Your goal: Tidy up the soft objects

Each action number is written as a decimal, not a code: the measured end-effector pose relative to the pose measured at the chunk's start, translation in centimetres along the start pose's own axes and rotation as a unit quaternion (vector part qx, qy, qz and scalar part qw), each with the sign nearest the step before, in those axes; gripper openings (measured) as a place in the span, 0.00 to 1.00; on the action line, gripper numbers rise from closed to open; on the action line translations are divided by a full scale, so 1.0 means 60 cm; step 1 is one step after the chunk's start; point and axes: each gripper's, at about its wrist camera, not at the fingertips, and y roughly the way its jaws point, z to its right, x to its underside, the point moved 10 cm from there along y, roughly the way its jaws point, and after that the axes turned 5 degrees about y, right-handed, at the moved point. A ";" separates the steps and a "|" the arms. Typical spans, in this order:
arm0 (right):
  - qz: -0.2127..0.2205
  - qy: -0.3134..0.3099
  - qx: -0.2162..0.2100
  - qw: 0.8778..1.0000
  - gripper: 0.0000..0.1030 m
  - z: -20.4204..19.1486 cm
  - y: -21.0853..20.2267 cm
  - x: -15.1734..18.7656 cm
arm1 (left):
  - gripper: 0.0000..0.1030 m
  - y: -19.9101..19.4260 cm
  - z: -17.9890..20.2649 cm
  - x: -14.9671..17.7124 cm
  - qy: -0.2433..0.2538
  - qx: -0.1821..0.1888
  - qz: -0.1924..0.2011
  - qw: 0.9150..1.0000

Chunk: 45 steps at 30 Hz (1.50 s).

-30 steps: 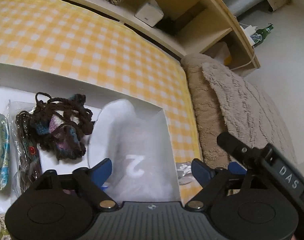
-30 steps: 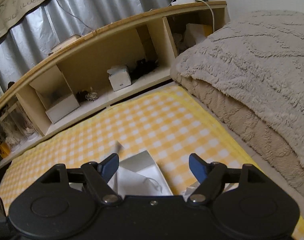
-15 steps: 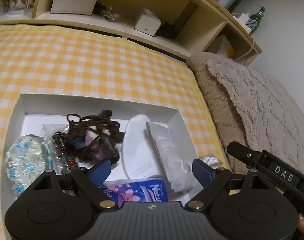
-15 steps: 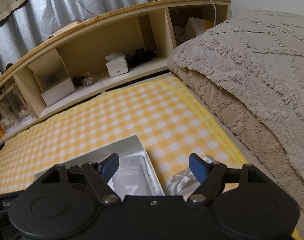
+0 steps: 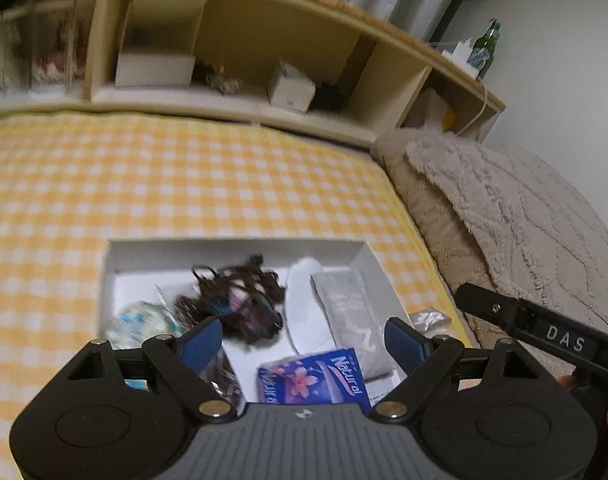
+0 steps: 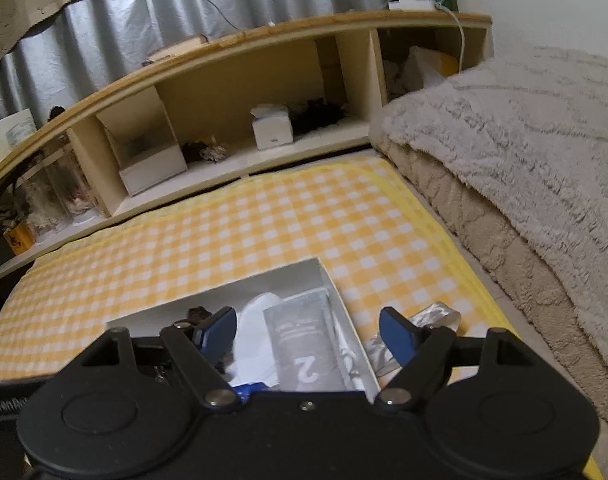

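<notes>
The soft objects lie in a white box [image 5: 231, 249] on the yellow checked bed cover [image 5: 183, 184]: a dark yarn bundle [image 5: 239, 300], a grey packet [image 5: 352, 320] and a blue tissue pack [image 5: 316, 376]. Both the left tool [image 5: 301, 342] and the right tool [image 6: 310, 334] hover above the box, open and holding nothing. A crumpled silver wrapper [image 6: 432, 316] lies just outside the box.

Right hand-held gripper [image 6: 308, 334]: blue pads apart, empty.
Shallow white cardboard box [image 6: 223, 286]: on yellow checked bedsheet [image 6: 263, 232].
Crumpled silver wrapper [image 6: 436, 314]: beside box.
</notes>
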 end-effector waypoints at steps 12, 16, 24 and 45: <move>0.053 -0.032 -0.029 0.998 0.86 -0.090 -0.134 -0.013 | 1.00 -0.153 -0.032 -0.028 0.047 -0.040 0.064 0.996; 0.060 -0.042 -0.035 0.997 0.94 -0.110 -0.174 -0.005 | 1.00 -0.203 -0.046 -0.021 0.062 -0.059 0.073 0.994; 0.068 -0.073 -0.011 0.995 1.00 -0.119 -0.235 0.038 | 1.00 -0.279 -0.066 0.013 0.089 -0.082 0.100 0.988; 0.057 -0.091 0.007 0.994 1.00 -0.124 -0.309 0.176 | 1.00 -0.339 -0.101 0.136 0.126 -0.129 0.104 0.978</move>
